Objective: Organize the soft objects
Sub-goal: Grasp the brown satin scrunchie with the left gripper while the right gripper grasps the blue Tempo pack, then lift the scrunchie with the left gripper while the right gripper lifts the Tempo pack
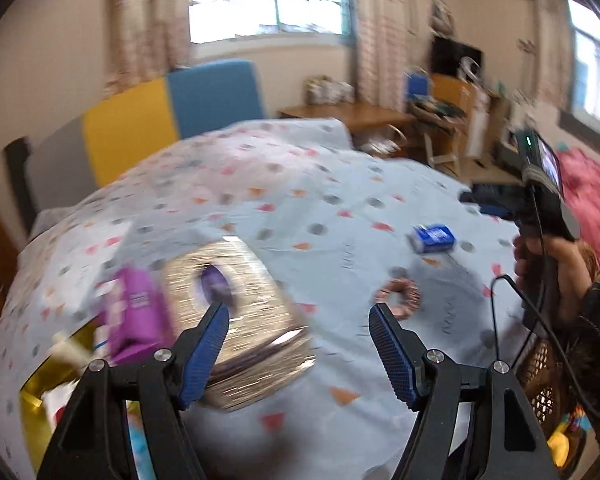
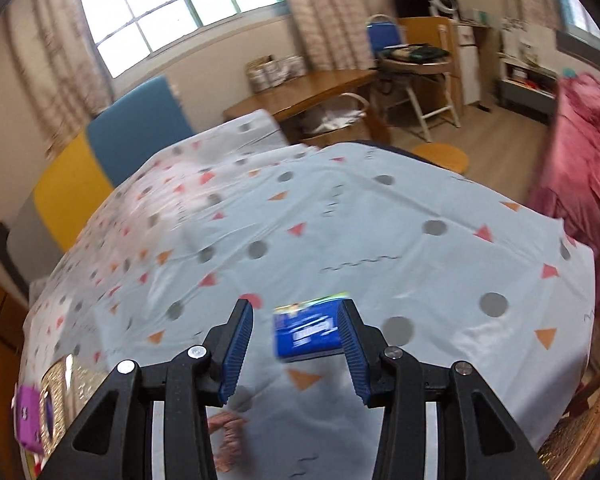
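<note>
Right hand-held gripper (image 2: 296, 344) jaws apart, straddling blue tissue pack (image 2: 306, 334) on bed (image 2: 380, 220) | left hand-held gripper (image 1: 298, 344) released, empty | step: approach pack | next: lower, clench.

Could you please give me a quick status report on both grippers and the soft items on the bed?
Left gripper open, empty. Right gripper open, blue tissue pack between its fingers, unclamped. Pink scrunchie loose on bedsheet. Nothing blocking.
</note>
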`<act>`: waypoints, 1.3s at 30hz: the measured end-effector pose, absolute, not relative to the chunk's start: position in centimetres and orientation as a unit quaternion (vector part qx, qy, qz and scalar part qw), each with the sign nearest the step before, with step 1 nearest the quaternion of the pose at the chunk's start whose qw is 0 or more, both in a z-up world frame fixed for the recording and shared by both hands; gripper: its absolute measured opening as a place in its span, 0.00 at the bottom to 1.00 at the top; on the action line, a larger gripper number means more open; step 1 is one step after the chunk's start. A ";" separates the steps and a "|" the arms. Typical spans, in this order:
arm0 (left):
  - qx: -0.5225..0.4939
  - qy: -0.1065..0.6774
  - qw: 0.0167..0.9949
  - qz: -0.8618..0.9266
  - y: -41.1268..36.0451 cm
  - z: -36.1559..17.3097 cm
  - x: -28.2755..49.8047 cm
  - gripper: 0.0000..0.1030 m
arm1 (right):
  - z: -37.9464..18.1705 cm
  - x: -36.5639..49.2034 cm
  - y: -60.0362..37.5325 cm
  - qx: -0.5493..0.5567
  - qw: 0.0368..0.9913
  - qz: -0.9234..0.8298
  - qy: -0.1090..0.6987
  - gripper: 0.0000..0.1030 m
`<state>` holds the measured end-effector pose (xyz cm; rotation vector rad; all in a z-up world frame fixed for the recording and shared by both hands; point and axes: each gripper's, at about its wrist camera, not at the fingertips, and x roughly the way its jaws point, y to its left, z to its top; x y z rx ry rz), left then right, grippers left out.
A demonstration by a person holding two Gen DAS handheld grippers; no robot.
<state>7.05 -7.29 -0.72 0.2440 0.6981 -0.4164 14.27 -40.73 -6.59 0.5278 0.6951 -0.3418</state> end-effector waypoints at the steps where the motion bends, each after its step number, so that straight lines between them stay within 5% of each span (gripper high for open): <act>1: 0.127 0.348 0.903 -0.217 -8.9 -1.5 7.6 0.69 | -6.9 14.0 -41.3 0.272 0.887 -0.166 0.335 0.43; 19: 0.133 0.494 0.811 -0.284 -21.5 -14.4 17.0 0.70 | -8.1 13.9 -42.4 0.337 0.867 -0.130 0.343 0.43; 21: 0.121 0.509 0.804 -0.284 -21.5 -15.4 17.7 0.63 | -8.4 14.0 -42.5 0.342 0.863 -0.129 0.349 0.43; 23: 0.117 0.505 0.809 -0.278 -21.3 -15.6 17.9 0.38 | -9.1 14.6 -42.4 0.348 0.853 -0.121 0.371 0.44; 25: 0.112 0.505 0.805 -0.291 -21.0 -15.4 17.7 0.24 | -10.1 15.6 -42.7 0.355 0.837 -0.111 0.401 0.44; 34: 0.097 0.503 0.809 -0.287 -18.8 -15.5 15.6 0.20 | -14.1 20.4 -45.4 0.357 0.782 -0.131 0.495 0.46; 39: 0.087 0.507 0.811 -0.280 -18.1 -15.8 15.4 0.20 | -15.3 20.5 -42.2 0.401 0.740 0.005 0.540 0.47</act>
